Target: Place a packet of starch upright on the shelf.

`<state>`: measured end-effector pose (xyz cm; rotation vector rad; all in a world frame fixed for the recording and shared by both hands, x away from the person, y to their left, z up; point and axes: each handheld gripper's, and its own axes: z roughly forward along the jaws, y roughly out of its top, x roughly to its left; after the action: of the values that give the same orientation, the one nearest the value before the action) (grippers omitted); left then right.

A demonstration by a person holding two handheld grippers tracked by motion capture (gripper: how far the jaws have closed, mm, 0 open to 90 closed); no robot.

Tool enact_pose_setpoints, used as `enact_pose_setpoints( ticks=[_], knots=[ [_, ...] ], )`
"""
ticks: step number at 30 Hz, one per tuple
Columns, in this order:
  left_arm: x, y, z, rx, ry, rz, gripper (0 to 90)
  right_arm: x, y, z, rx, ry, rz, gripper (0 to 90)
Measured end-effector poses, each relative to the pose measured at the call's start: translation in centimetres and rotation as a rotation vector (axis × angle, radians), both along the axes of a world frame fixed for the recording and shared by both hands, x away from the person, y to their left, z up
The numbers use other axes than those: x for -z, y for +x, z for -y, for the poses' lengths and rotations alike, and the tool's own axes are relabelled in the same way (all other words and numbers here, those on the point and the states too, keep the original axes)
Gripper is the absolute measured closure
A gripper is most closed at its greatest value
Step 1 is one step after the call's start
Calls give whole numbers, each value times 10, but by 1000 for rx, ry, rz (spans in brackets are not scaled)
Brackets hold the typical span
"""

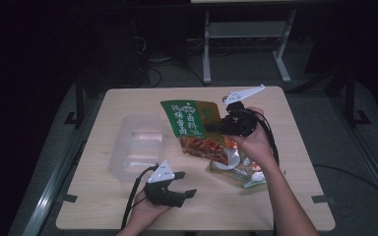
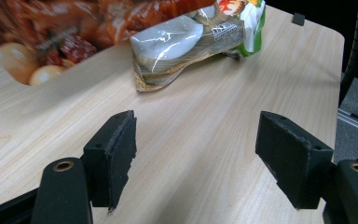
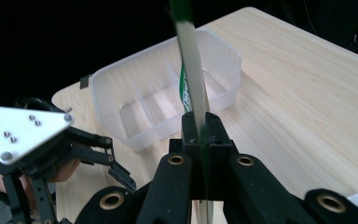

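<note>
My right gripper [image 1: 215, 127] is raised over the middle of the table, shut on the right edge of a green seasoning packet [image 1: 189, 120] that hangs tilted in the air. In the right gripper view the packet [image 3: 189, 60] stands edge-on, pinched between the closed jaws of that gripper [image 3: 200, 140]. A second, crinkled packet [image 1: 236, 169] lies on the table under my right hand. My left gripper [image 1: 186, 184] rests low near the front edge, open with nothing between its pads [image 2: 116, 149], pointing toward the lying packet [image 2: 191, 42].
A clear plastic container [image 1: 138, 145] with dividers stands at the left of the wooden table [image 1: 300, 147]; it also sits beyond the held packet in the right gripper view [image 3: 168, 93]. Dark floor and a metal frame lie behind the table.
</note>
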<state>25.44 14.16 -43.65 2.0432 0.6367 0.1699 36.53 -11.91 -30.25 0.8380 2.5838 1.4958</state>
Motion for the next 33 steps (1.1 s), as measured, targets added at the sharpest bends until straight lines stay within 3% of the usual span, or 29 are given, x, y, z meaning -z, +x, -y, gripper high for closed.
enact_pose_setpoints(
  ticks=[13,20,33],
  knots=[
    [0,-2,0,6,-14,-11,283,-16,13,-12,-21,-10,25,900],
    [1,-2,-2,-8,-26,-17,283,-27,24,-29,-44,6,30,900],
    [2,0,-8,-20,-9,-7,283,-31,44,-59,-96,15,31,900]
  ],
)
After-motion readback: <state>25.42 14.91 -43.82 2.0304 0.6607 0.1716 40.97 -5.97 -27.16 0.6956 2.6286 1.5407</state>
